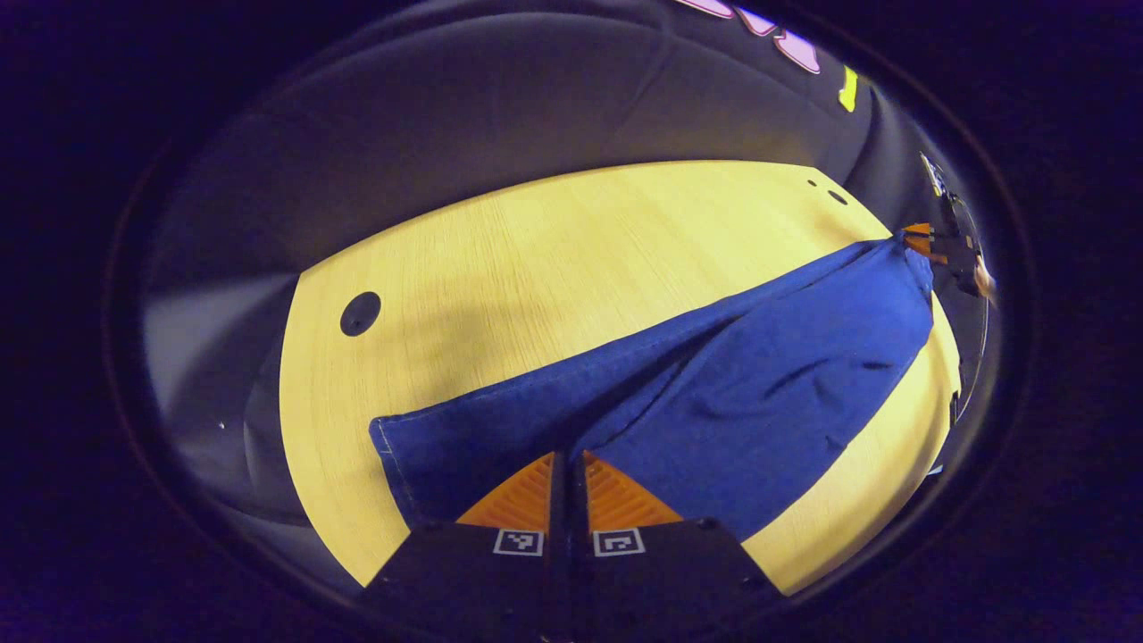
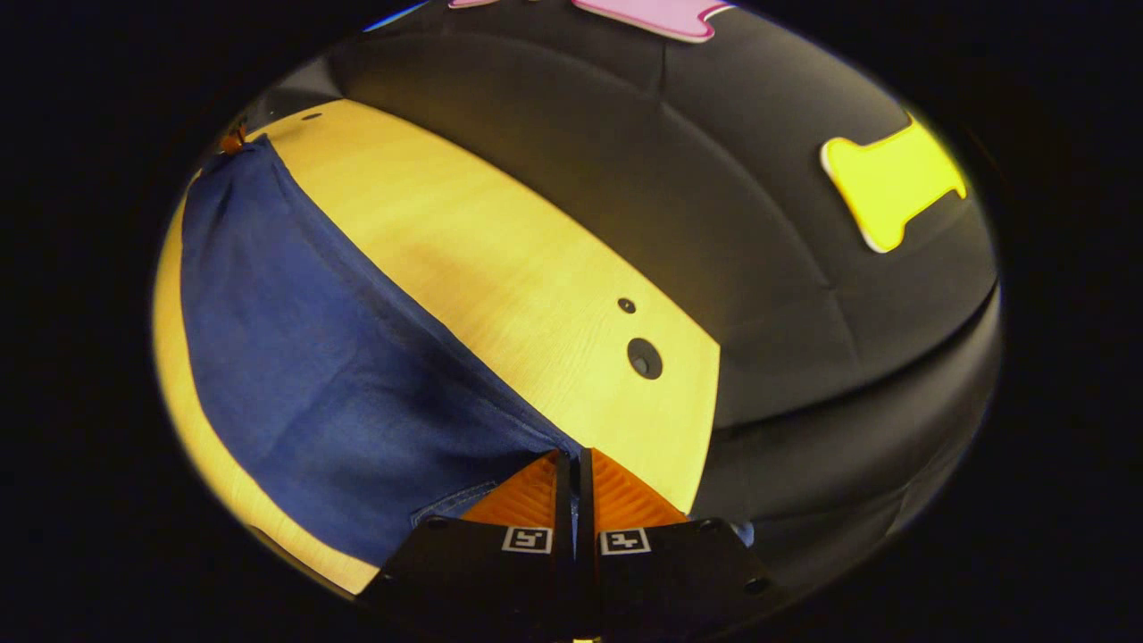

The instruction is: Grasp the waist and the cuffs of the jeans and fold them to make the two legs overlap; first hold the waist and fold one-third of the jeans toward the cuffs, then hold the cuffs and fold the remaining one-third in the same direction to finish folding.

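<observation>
- Fingers of the left gripper (image 1: 568, 457), orange and ribbed, are pinched together on the near edge of the blue denim jeans (image 1: 714, 384).
- Right gripper (image 2: 571, 454) is likewise clenched on the opposite end.
- Jeans are stretched between them across the pale wooden table (image 1: 554, 241).
- Square black-and-white markers sit on both gripper bodies; no readable writing.

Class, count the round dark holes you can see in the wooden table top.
3: one large hole at the table's end near the left hand-held gripper, a small and a larger one by the right. The jeans may hide more.
</observation>
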`<move>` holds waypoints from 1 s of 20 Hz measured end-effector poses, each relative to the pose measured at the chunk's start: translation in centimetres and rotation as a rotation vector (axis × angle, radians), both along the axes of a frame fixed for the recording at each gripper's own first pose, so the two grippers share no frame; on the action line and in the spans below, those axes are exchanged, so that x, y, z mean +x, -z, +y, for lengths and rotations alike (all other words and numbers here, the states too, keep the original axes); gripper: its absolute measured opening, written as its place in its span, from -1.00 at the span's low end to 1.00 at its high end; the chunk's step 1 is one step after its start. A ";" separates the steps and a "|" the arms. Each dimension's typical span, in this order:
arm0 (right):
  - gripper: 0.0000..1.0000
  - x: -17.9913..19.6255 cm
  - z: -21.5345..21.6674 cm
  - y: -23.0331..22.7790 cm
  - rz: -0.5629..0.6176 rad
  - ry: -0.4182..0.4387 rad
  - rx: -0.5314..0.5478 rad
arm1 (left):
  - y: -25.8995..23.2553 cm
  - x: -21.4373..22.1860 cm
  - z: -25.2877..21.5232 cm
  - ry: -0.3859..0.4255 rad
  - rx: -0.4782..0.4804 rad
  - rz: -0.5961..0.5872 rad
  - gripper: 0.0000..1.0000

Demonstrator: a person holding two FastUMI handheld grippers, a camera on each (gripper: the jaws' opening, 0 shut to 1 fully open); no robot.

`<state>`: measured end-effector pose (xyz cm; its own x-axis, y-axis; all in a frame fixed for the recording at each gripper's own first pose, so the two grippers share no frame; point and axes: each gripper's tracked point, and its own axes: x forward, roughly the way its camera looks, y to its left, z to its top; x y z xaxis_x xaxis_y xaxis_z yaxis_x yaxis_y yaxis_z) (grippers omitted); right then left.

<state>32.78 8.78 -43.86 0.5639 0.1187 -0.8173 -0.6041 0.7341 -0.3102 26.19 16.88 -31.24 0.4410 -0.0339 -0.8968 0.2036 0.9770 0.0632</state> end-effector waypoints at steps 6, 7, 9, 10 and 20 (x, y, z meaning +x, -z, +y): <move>-0.28 1.4 -0.5 1.0 0.013 0.079 0.030 | -7.5 3.4 1.9 -0.106 0.039 -0.287 0.71; 0.05 1.8 -0.4 0.7 0.017 0.105 0.089 | -8.7 3.3 2.0 -0.121 0.034 -0.328 0.75; 0.67 2.7 -0.8 -2.2 -0.025 0.178 0.200 | -13.0 2.6 1.5 -0.135 -0.005 -0.437 0.70; 0.97 3.0 -1.4 -4.3 -0.056 0.227 0.255 | -15.0 1.7 0.8 -0.135 -0.044 -0.487 0.73; 0.94 -4.0 -14.4 -0.3 0.152 1.079 0.676 | -26.6 -9.0 -7.2 -0.358 -0.447 -0.780 0.79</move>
<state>28.73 -5.58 -43.51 0.5402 0.0766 -0.8381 0.3963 0.8553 0.3336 17.19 9.72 -4.61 0.9573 -0.0488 -0.2848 -0.0526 0.9398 -0.3376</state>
